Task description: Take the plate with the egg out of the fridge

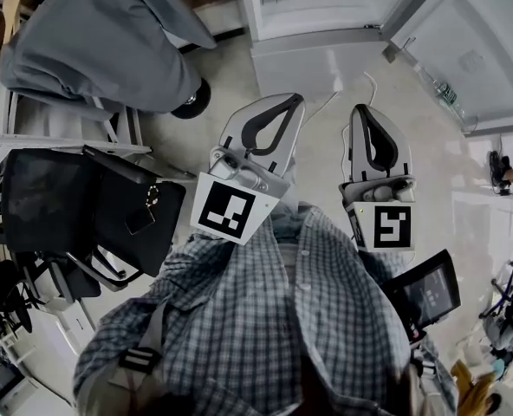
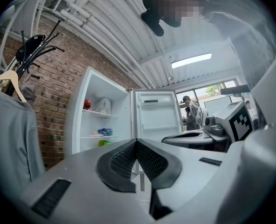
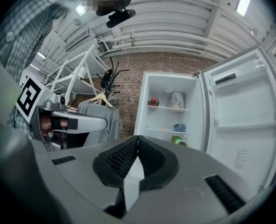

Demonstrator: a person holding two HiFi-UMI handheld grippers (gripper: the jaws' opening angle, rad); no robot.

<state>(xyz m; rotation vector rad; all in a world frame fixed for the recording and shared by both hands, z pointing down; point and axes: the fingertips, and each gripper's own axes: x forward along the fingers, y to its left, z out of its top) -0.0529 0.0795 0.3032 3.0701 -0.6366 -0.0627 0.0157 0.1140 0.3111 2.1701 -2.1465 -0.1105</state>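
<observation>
Before the open fridge (image 3: 162, 118), left gripper (image 2: 136, 142) and right gripper (image 3: 138, 138) side by side; both pressed together, empty

The white fridge (image 3: 163, 118) stood against a brick wall (image 3: 128, 85), its door (image 3: 243, 113) swung wide to the right. Small red (image 3: 153, 101), blue (image 3: 179, 127) and green (image 3: 177, 140) items sat on its shelves. The plate with the egg could not be made out.
</observation>
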